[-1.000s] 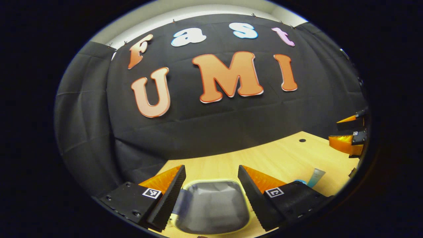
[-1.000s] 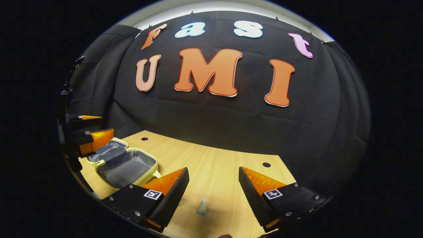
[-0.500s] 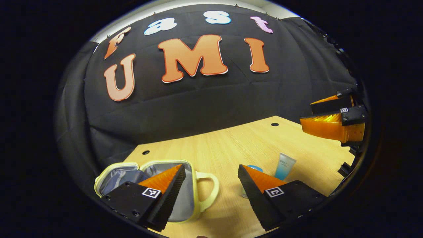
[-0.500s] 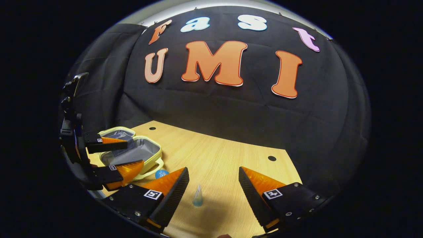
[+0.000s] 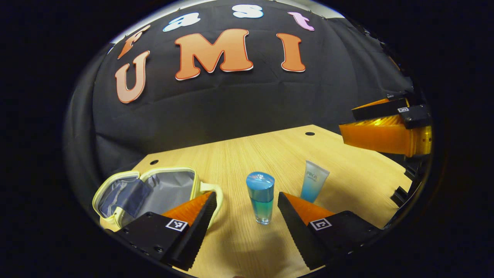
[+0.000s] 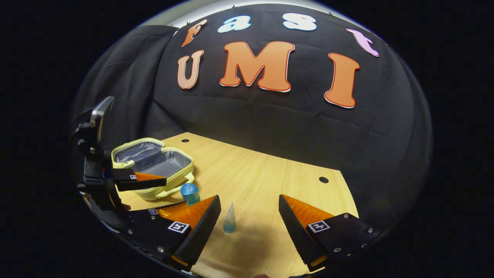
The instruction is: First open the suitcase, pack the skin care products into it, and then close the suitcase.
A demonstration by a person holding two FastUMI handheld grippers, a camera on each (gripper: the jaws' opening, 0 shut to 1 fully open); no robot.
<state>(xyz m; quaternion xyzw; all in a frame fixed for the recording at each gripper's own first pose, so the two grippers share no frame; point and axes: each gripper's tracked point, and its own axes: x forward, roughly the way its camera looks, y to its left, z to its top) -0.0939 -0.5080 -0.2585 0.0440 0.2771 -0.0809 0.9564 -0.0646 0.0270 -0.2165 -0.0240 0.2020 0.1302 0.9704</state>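
Left gripper view, left to right: the pale-yellow zip suitcase with grey lining (image 5: 154,191) lies open, and I've swung my left gripper (image 5: 245,216), jaws wide and empty, off it onto the upright blue-capped bottle (image 5: 261,197) (first pick, I judge). The pale-blue squeeze tube (image 5: 314,180) stands beside it on the wooden table (image 5: 270,154).

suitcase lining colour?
Grey fabric lining inside the open pale yellow suitcase, with a darker blue-grey pocket flap. Clearest in the left gripper view.
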